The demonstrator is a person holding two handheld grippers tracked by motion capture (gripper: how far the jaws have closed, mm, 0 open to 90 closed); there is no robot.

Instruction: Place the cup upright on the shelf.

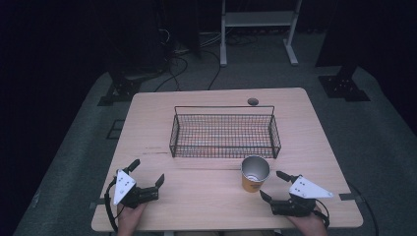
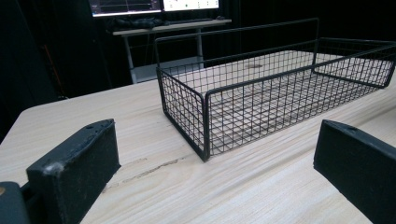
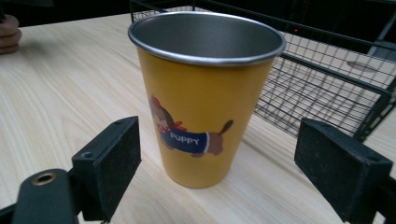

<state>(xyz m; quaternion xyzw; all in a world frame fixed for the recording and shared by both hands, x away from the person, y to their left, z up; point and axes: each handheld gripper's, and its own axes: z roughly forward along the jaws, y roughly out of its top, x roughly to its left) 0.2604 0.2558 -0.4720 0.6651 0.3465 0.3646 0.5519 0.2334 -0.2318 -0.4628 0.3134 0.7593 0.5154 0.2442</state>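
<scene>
A yellow metal cup [image 1: 254,174] with a cartoon dog and the word PUPPY stands upright on the wooden table [image 1: 206,201], just in front of the black wire basket [image 1: 223,147]. My right gripper [image 1: 274,185] is open at the cup's right. In the right gripper view its jaws flank the cup [image 3: 205,93] without touching it, and the basket [image 3: 327,70] lies behind. My left gripper [image 1: 146,172] rests open near the table's front left with nothing between its jaws. It faces the basket's near corner [image 2: 205,121].
The basket is empty and sits mid-table. A small dark round disc [image 1: 253,102] lies at the table's far edge. A white stand [image 1: 258,29] and cables are on the floor behind. A person's fingers [image 3: 9,32] show at the far left of the right gripper view.
</scene>
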